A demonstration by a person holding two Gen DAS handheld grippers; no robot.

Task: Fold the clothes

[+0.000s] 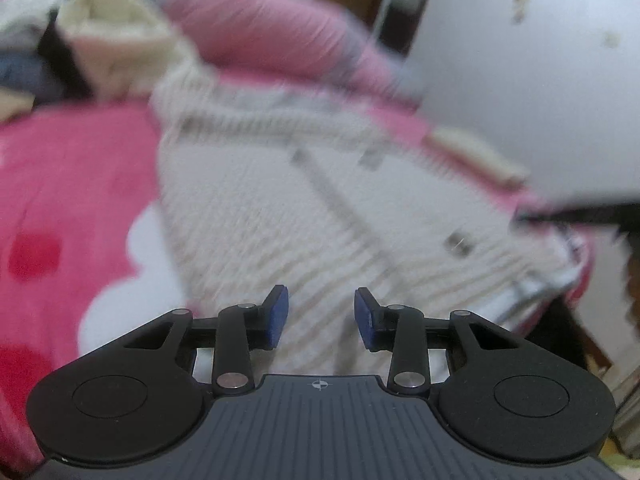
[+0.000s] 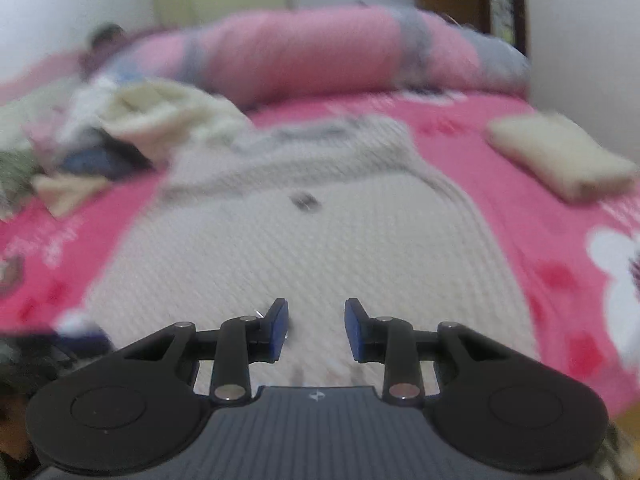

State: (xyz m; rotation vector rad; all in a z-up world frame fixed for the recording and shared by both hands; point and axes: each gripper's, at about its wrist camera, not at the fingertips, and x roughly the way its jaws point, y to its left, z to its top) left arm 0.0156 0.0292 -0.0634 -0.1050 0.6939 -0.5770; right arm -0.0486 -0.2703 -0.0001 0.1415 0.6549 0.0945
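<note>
A cream ribbed knit cardigan (image 1: 304, 208) with dark buttons lies spread on a pink bedspread (image 1: 68, 208); the right wrist view shows the cardigan (image 2: 304, 256) from its hem end. My left gripper (image 1: 321, 318) hangs over the near part of the knit, its blue pads apart with nothing between them. My right gripper (image 2: 316, 330) is likewise over the near edge of the knit, pads apart and gripping nothing. Both views are blurred by motion.
A folded cream garment (image 2: 560, 156) lies on the bedspread (image 2: 520, 208) at the right. A heap of unfolded clothes (image 2: 132, 128) sits at the back left. A pink and grey rolled quilt (image 2: 320, 48) runs along the far side by the white wall (image 1: 540, 60).
</note>
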